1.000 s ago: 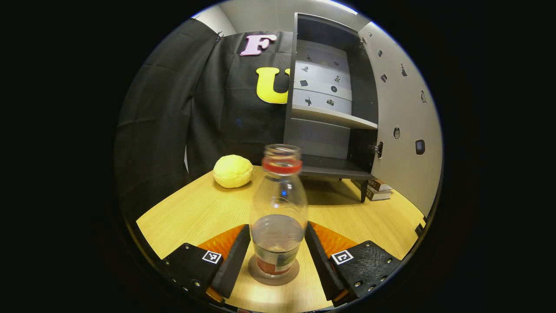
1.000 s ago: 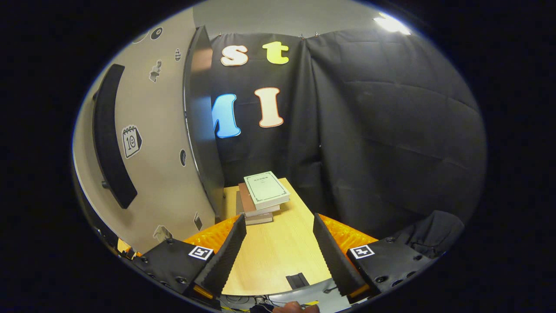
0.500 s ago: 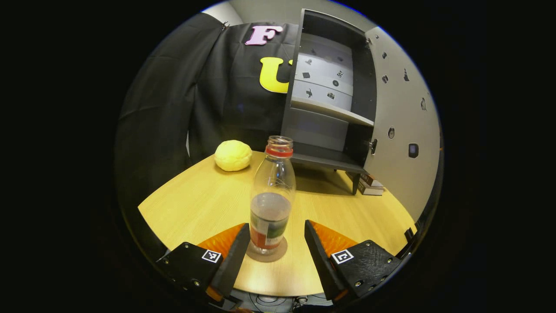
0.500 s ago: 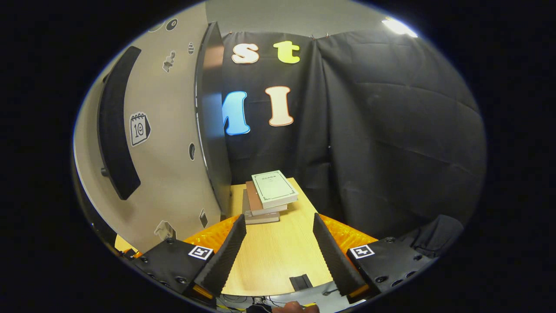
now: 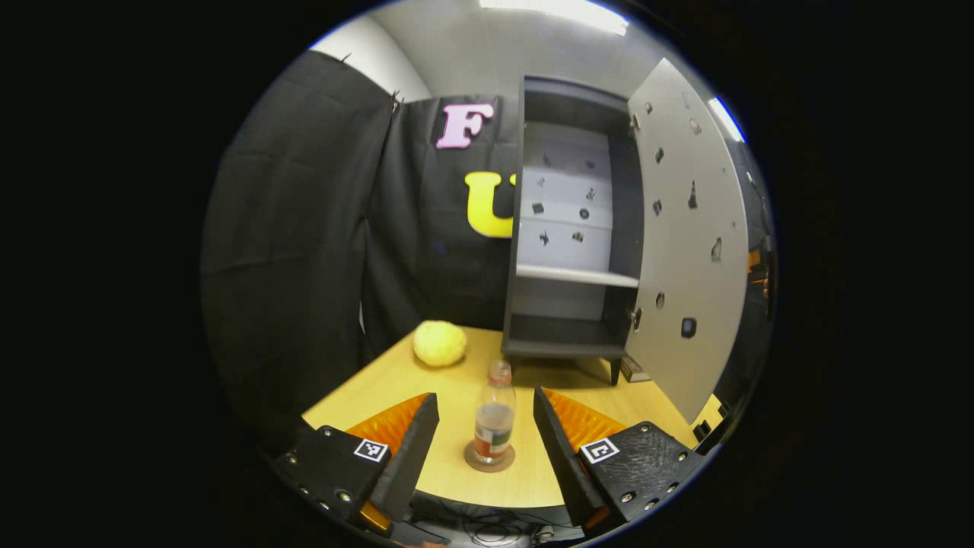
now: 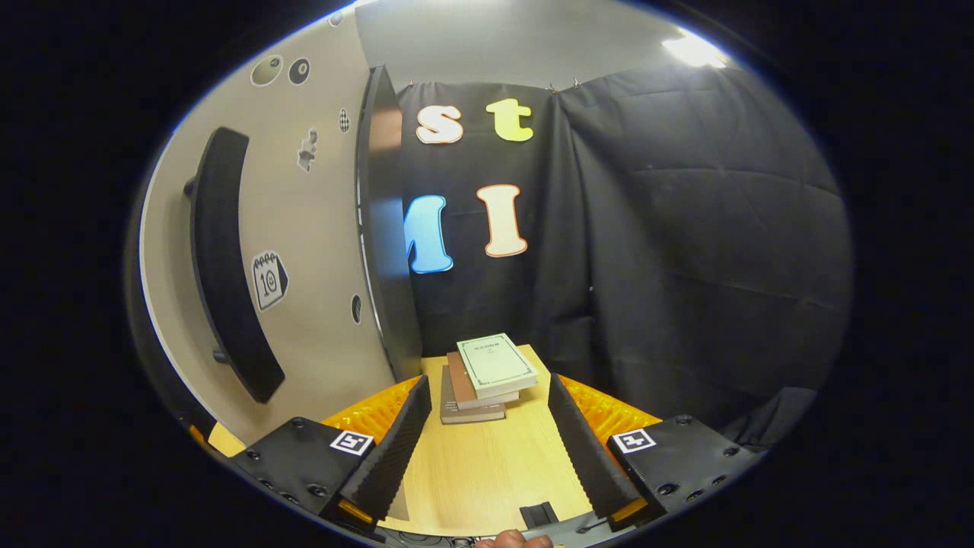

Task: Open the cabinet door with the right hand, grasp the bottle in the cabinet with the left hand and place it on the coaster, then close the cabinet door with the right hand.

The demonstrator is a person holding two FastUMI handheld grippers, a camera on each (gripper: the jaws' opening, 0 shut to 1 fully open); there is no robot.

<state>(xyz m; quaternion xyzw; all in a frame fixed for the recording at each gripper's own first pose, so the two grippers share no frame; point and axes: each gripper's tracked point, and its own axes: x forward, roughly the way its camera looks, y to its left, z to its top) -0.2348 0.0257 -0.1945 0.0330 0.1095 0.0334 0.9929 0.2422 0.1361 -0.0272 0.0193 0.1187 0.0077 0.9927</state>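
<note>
Bottle (image 5: 494, 415) upright on the coaster (image 5: 489, 457), cabinet door (image 5: 687, 236) wide open, both grippers empty.

In the left gripper view, the left gripper (image 5: 482, 449) has its fingers spread apart with nothing between them; the bottle stands ahead of it on the table (image 5: 380, 388), seen between the fingers but clear of both. Beyond the bottle is the cabinet (image 5: 567, 228), its shelves bare, with the door swung out ahead and to the right; a yellow ball (image 5: 440, 343) lies ahead and to the left. In the right gripper view, the right gripper (image 6: 487, 441) is also spread and holds nothing. The door (image 6: 251, 251) with its dark handle (image 6: 228, 266) stands close on its left, apart from the fingers, and a stack of books (image 6: 487, 377) lies just ahead.
</note>
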